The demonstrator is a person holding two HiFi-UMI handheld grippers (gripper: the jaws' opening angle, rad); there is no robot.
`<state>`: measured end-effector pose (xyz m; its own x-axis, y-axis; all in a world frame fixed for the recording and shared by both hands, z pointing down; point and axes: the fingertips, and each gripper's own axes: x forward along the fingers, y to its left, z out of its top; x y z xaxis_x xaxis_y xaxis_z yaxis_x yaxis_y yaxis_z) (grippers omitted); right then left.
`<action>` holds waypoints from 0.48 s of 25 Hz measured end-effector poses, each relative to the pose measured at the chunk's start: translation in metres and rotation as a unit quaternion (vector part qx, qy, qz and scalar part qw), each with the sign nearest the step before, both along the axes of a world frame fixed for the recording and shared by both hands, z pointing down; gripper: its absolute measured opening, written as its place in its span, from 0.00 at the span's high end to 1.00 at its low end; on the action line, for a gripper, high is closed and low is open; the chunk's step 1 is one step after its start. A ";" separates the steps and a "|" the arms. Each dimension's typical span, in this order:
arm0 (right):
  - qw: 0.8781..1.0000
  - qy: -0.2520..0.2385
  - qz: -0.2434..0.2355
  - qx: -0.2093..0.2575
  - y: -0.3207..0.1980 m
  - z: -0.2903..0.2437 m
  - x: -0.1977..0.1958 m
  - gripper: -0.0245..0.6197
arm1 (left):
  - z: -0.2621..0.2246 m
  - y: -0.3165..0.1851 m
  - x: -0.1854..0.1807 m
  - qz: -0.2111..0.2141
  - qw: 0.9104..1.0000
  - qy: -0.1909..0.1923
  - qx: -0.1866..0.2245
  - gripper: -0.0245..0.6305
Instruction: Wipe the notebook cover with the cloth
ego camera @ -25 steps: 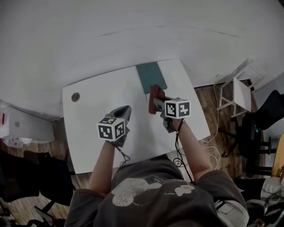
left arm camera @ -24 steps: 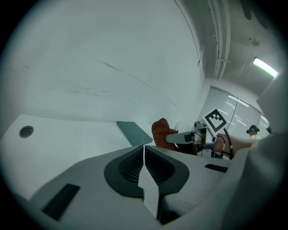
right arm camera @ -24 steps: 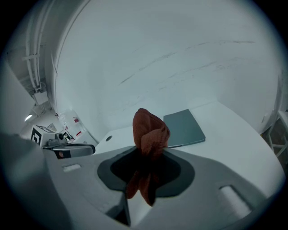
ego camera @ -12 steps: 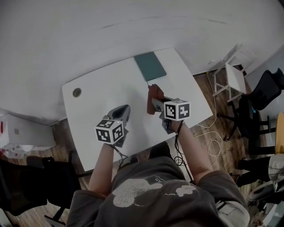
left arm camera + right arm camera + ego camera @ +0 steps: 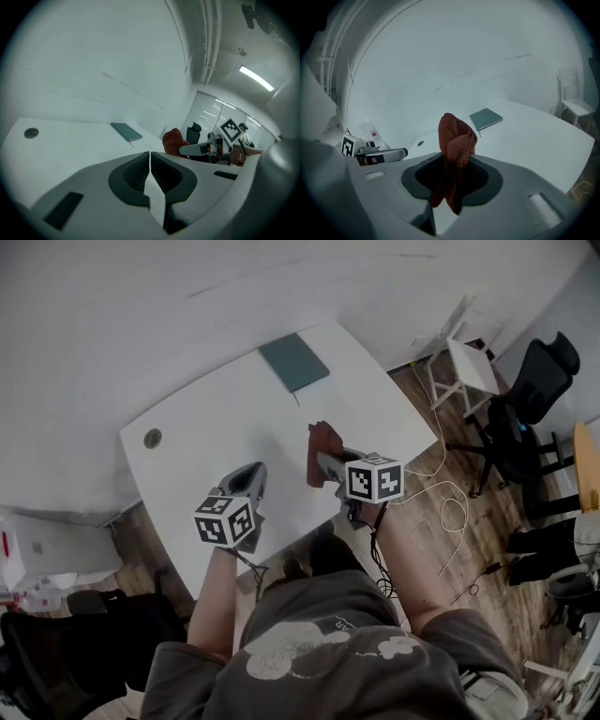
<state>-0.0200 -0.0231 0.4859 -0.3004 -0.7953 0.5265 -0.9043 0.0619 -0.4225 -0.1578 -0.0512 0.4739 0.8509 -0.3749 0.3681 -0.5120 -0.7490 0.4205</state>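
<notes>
A dark teal notebook [image 5: 293, 362] lies flat at the far edge of the white table [image 5: 206, 437]; it also shows in the left gripper view as the notebook [image 5: 126, 131] and in the right gripper view as the notebook [image 5: 486, 118]. My right gripper [image 5: 319, 452] is shut on a rust-red cloth [image 5: 322, 441], held above the table well short of the notebook. The cloth [image 5: 454, 154] bunches up between the jaws. My left gripper [image 5: 246, 478] hovers over the near table, shut and empty, its jaws meeting at the tips [image 5: 149, 161].
A round cable hole [image 5: 152, 438] sits near the table's left corner. To the right of the table stand a white chair [image 5: 464, 357] and a black office chair [image 5: 530, 395]; a white cable [image 5: 450, 512] loops on the wooden floor.
The head view has swung, so the table and notebook sit further up and left in the picture. Both grippers keep their pose; the cloth stays in the right one.
</notes>
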 end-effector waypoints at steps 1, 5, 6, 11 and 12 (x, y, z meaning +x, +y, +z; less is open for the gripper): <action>1.000 -0.002 0.005 0.001 0.004 0.000 0.002 0.80 | 0.001 0.001 0.001 0.003 1.000 0.000 -0.001 0.96; 1.000 0.011 0.015 0.005 0.011 -0.004 0.009 0.80 | 0.000 0.005 0.008 0.017 1.000 0.002 0.000 0.96; 1.000 0.015 0.015 0.005 0.013 -0.004 0.011 0.80 | -0.001 0.006 0.010 0.019 1.000 0.003 0.000 0.96; 1.000 0.004 0.013 -0.001 0.018 0.003 0.012 0.80 | -0.003 0.012 0.021 0.024 1.000 0.005 0.001 0.96; 1.000 0.002 0.011 -0.001 0.018 0.004 0.012 0.80 | -0.003 0.014 0.023 0.025 1.000 0.004 0.002 0.96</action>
